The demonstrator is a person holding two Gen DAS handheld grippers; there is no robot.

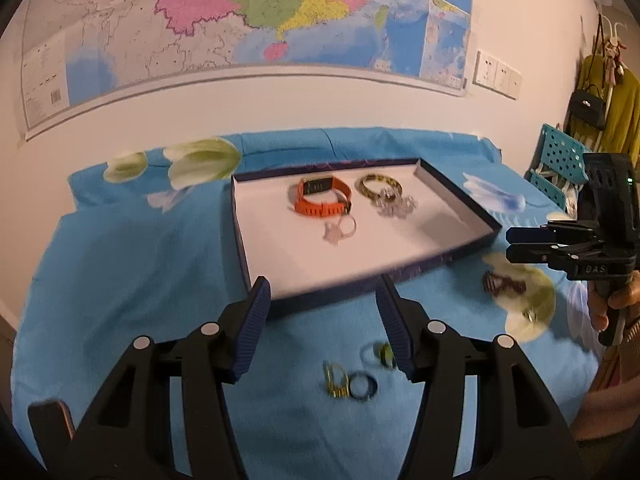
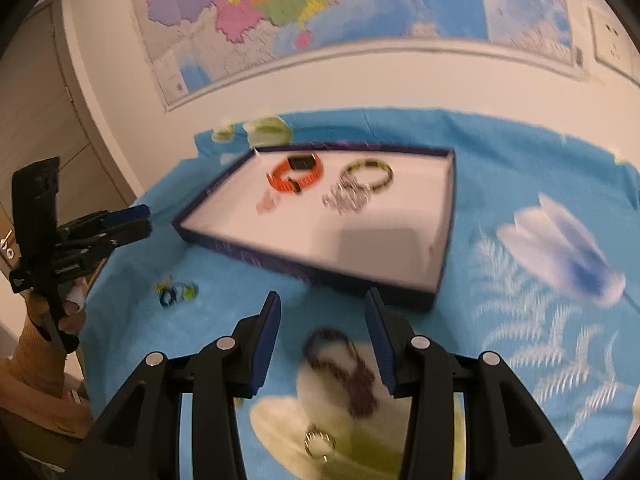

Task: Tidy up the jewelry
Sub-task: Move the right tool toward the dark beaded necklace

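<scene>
A shallow dark-rimmed tray [image 1: 460, 258] [image 2: 438, 280] lies on the blue floral cloth. It holds an orange watch band [image 1: 320, 198] [image 2: 296, 174], a yellow-black bangle [image 1: 378, 186] [image 2: 370, 174], a clear bead bracelet [image 1: 394, 206] [image 2: 346, 200] and a clear ring [image 1: 340, 230] [image 2: 267, 202]. My left gripper [image 1: 324, 322] is open above several small rings [image 1: 352, 380] [image 2: 176, 292] on the cloth. My right gripper [image 2: 322, 336] is open over a dark beaded bracelet [image 2: 344, 364] [image 1: 502, 284] and a gold ring [image 2: 318, 442].
A wall map [image 1: 248, 12] hangs behind the table. A blue perforated basket [image 1: 560, 164] and hanging clothes [image 1: 612, 112] stand at the right. A door [image 2: 44, 120] is at the left.
</scene>
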